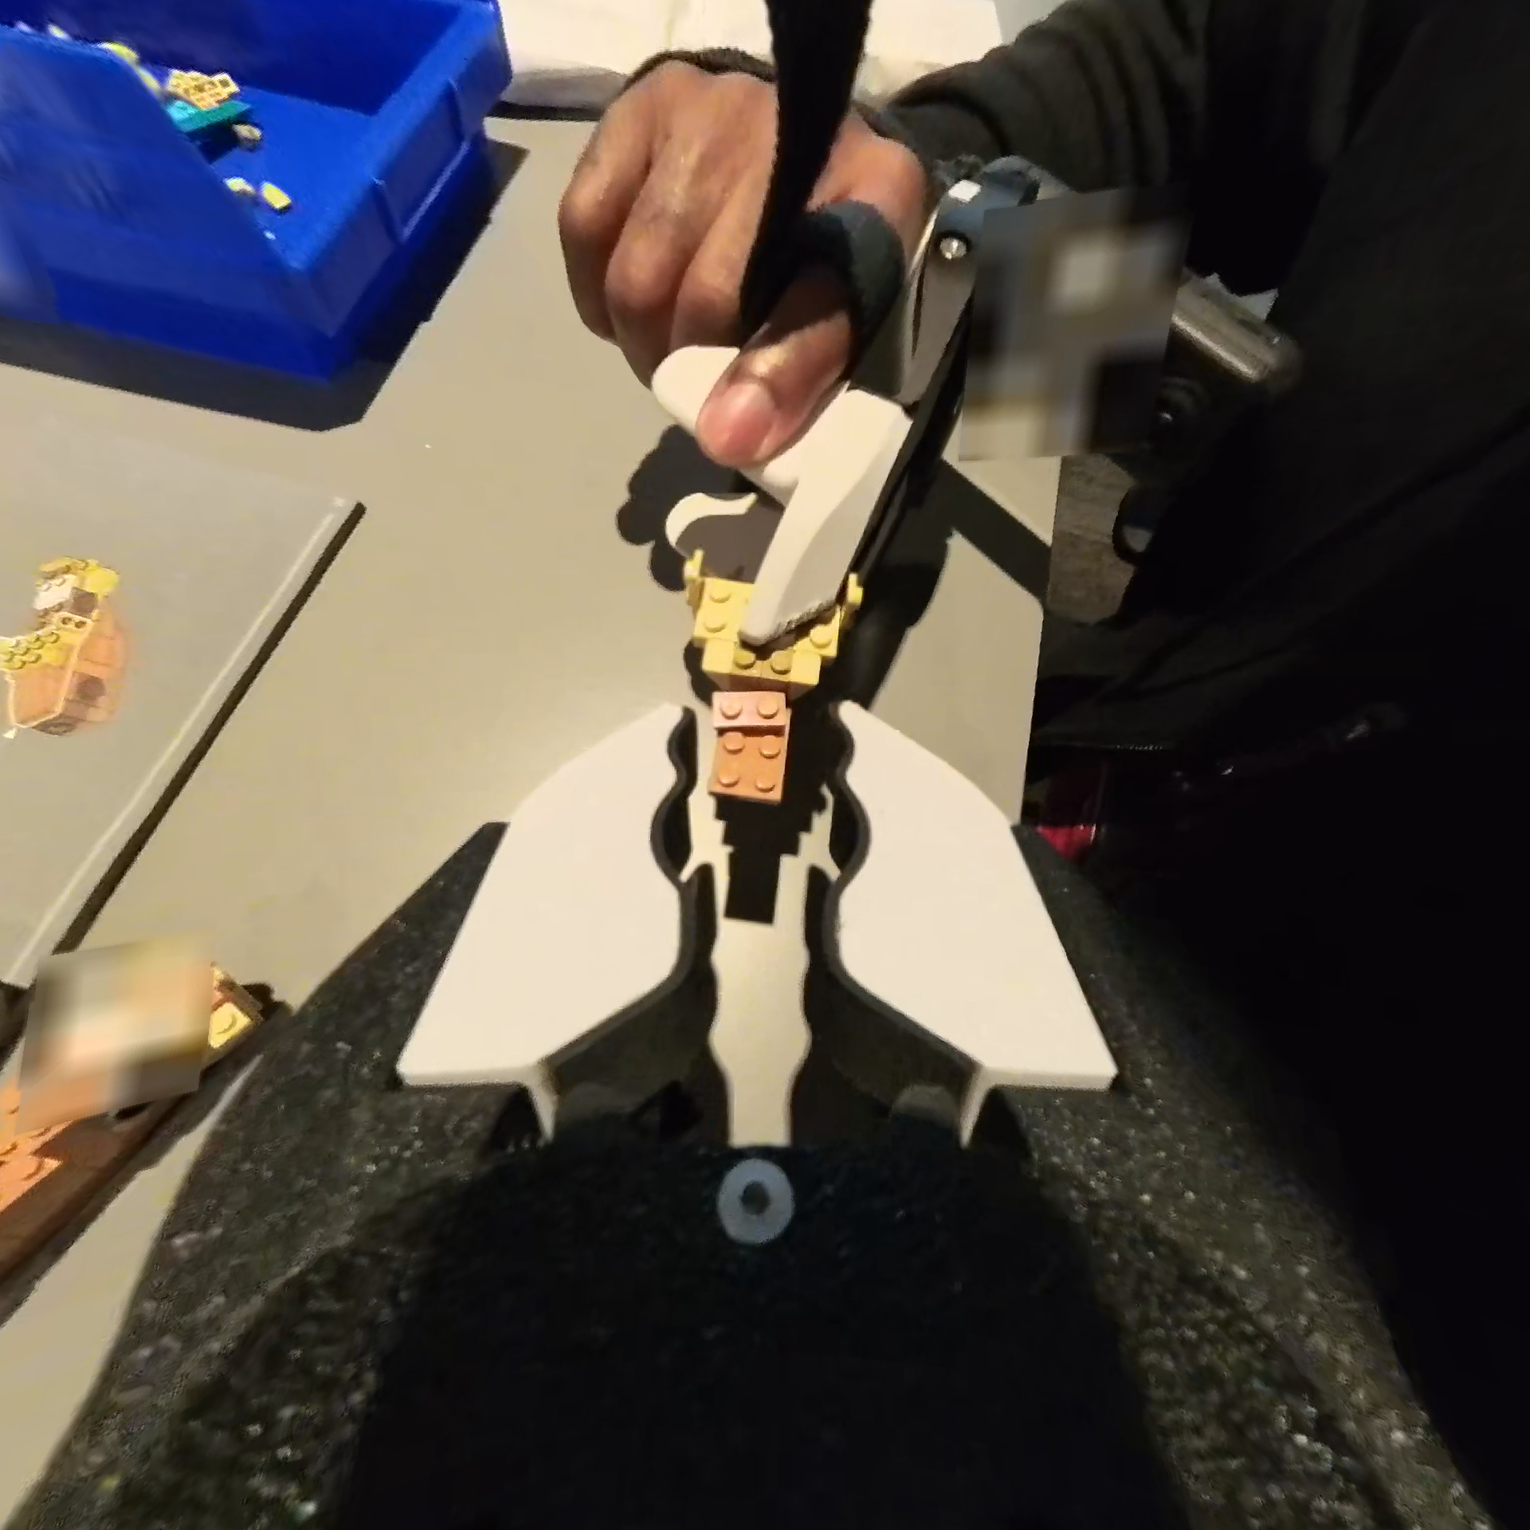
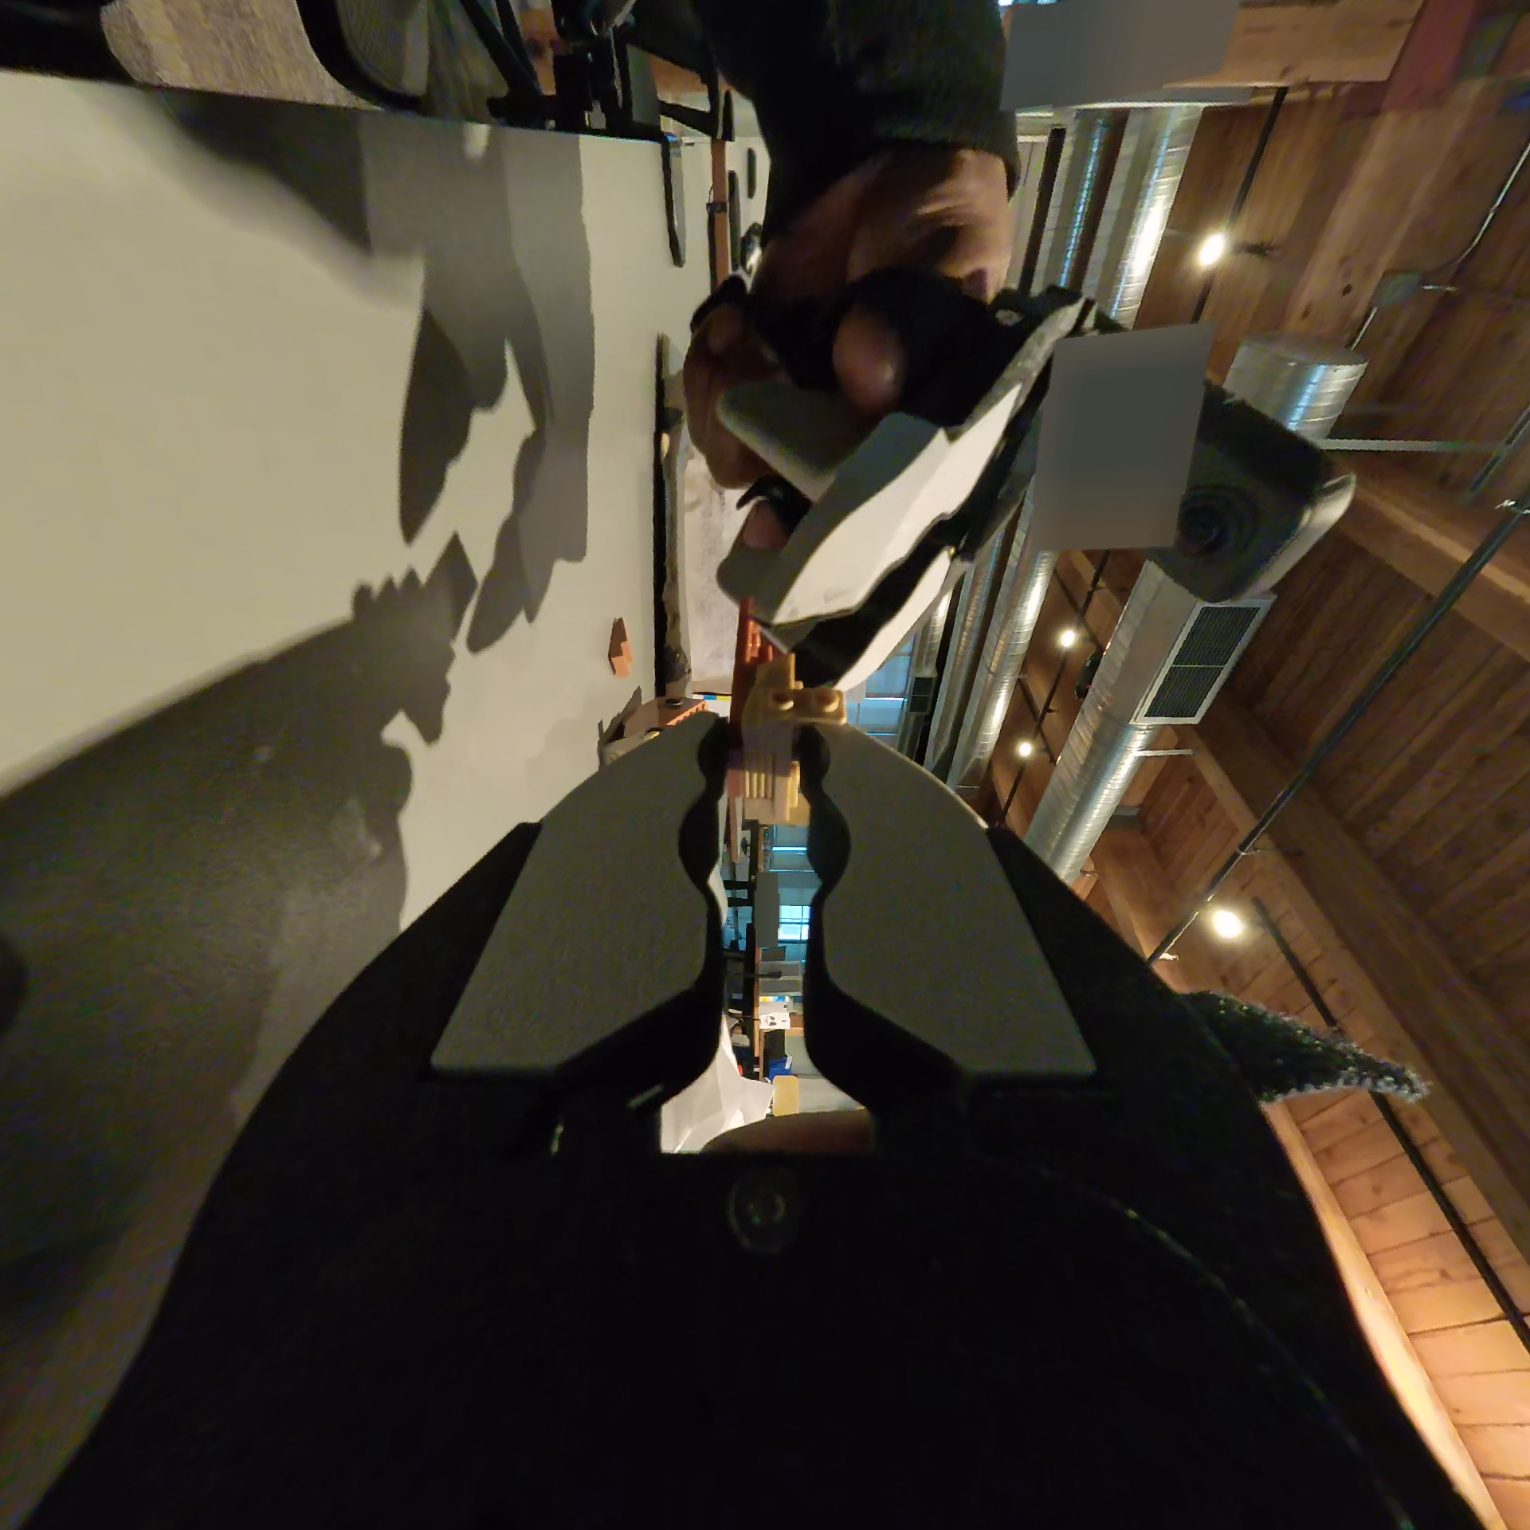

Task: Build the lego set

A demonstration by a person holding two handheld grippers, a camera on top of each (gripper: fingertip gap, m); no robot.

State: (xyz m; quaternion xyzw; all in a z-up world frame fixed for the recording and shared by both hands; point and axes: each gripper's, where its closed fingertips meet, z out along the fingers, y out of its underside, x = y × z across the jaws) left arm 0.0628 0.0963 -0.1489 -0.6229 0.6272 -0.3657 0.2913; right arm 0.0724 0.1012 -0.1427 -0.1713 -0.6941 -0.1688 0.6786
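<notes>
Around my workbench, away from the build

My grey table point(image 1: 464, 414) carries a blue plastic bin point(image 1: 348, 248) at its far left corner. Seen sideways in my right wrist view, wood-plank walls point(image 2: 1366, 1242) and ceiling surround silver ventilation ducts point(image 2: 1101, 745), a white louvred vent grille point(image 2: 1200, 662) and several small round lights point(image 2: 1225, 921) glowing warm.
</notes>
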